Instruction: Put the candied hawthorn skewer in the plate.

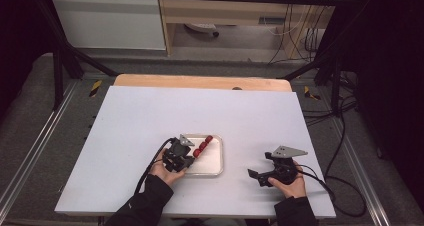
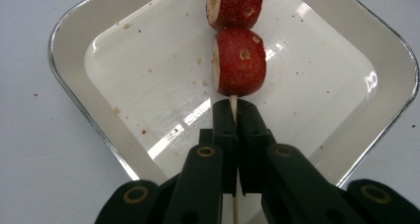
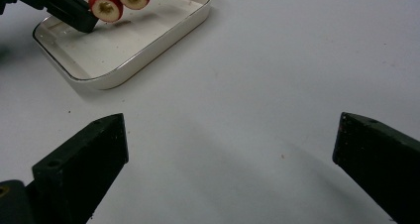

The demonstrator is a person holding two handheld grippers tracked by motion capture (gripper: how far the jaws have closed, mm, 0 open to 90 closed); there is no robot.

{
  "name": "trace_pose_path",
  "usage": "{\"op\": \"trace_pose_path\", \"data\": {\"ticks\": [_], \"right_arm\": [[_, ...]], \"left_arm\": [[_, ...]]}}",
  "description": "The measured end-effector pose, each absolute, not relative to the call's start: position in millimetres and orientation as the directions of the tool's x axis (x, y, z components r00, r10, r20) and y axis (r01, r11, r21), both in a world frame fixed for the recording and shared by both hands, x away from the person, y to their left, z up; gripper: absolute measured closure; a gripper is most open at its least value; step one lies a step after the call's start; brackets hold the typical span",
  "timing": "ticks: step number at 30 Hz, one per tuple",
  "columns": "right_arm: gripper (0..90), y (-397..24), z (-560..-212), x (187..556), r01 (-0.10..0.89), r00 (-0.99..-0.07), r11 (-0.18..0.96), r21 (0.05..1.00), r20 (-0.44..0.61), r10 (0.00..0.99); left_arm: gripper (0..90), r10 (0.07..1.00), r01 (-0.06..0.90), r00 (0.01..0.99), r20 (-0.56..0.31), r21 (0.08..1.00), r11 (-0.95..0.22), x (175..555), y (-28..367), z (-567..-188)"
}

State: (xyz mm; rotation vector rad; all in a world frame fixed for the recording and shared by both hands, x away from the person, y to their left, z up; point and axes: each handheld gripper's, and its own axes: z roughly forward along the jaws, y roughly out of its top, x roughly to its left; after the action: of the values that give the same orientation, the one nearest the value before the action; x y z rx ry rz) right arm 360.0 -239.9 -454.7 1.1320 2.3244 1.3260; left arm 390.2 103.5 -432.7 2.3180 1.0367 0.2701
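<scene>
My left gripper (image 2: 233,107) is shut on a thin wooden skewer (image 2: 233,104) that carries red fruit pieces (image 2: 239,60) over a white square tray (image 2: 99,130). From the high view the left gripper (image 1: 189,157) sits at the tray's (image 1: 216,171) left edge, with the fruit (image 1: 203,145) in a row toward the far right. The right gripper (image 1: 253,174) rests on the table to the right of the tray, its jaws wide apart with nothing between them. Its own view shows the fruit (image 3: 105,5), the tray (image 3: 114,73) and the left gripper's fingertips (image 3: 74,13) at the upper left.
A pale table top (image 1: 150,116) spreads around the tray, with a wooden strip (image 1: 200,81) along its far edge. Black frame posts (image 1: 57,71) and cables (image 1: 345,136) stand beyond the sides. Small crumbs dot the tray floor (image 2: 148,70).
</scene>
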Motion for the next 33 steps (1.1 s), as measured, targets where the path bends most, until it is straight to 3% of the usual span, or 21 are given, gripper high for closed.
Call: {"op": "trace_pose_path", "data": {"ticks": [7,20,24,33], "right_arm": [[1.2,-240,-454,360,0.505,-0.672,0.286,0.814,0.163,0.722],[1.2,-241,-453,359,0.51,-0.665,0.272,0.816,0.174,0.726],[1.1,-241,-453,360,0.51,-0.666,0.278,0.814,0.169,0.726],[0.9,-240,-454,360,0.517,-0.664,0.284,0.807,0.17,0.728]], "left_arm": [[79.9,0.729,0.596,0.684,-0.024,0.594,-0.54,389,106,-431],[30.0,0.648,0.508,0.76,-0.042,0.661,-0.553,386,142,-413],[19.7,0.643,0.491,0.765,-0.039,0.681,-0.543,382,159,-412],[8.9,0.694,0.531,0.717,-0.061,0.693,-0.487,372,207,-426]]}}
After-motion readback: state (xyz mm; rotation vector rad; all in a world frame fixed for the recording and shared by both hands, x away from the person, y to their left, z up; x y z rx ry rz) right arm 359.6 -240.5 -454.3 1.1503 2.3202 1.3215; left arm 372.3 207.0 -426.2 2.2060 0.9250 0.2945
